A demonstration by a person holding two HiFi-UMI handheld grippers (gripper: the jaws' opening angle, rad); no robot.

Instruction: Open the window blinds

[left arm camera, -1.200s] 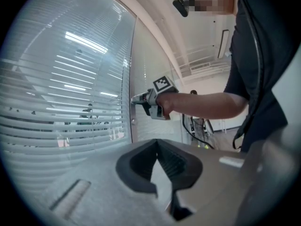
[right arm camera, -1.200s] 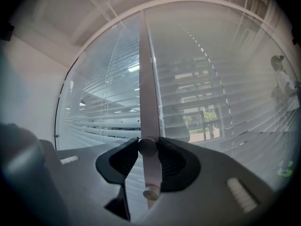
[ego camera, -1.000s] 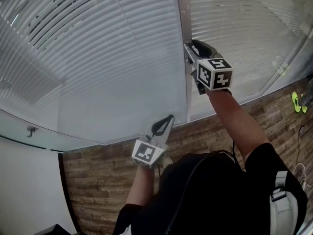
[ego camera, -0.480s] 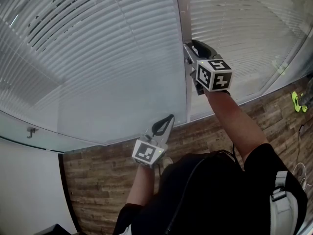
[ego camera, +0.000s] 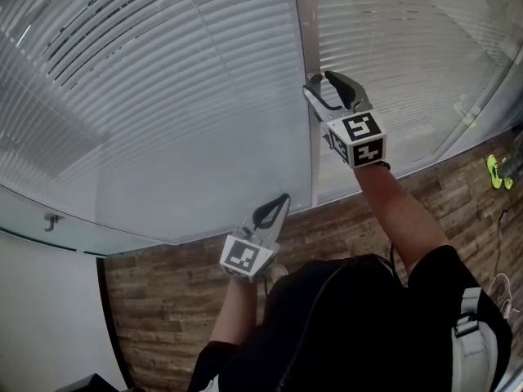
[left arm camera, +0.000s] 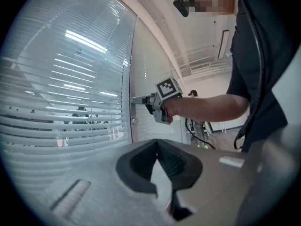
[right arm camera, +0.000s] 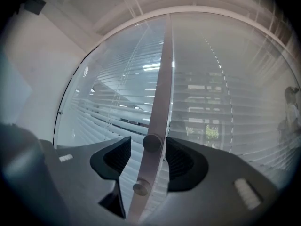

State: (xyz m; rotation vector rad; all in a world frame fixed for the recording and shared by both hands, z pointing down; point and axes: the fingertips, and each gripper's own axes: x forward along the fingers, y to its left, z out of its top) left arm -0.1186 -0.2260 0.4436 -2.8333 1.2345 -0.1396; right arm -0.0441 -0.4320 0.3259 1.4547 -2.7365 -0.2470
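White slatted blinds (ego camera: 163, 96) hang behind glass panes, split by a grey upright frame post (ego camera: 306, 55). Two round knobs sit on that post: the upper knob (right arm camera: 152, 142) and a lower knob (right arm camera: 140, 188). My right gripper (ego camera: 331, 84) is at the post with the upper knob between its jaws. The jaws are opening, and a gap shows on each side of the knob. My left gripper (ego camera: 274, 207) hangs lower, short of the glass, shut with nothing in it. From the left gripper view, the right gripper (left arm camera: 136, 99) reaches level to the post.
A wood-pattern floor (ego camera: 163, 292) runs below the glass. A yellow-green object (ego camera: 494, 170) lies on the floor at the far right. A small hook (ego camera: 53, 217) sticks out of the window's lower rail at the left. Cables (left arm camera: 195, 128) hang behind the right arm.
The right gripper has rolled at the post and its jaws have spread apart around the knob. The left gripper has stayed where it was.
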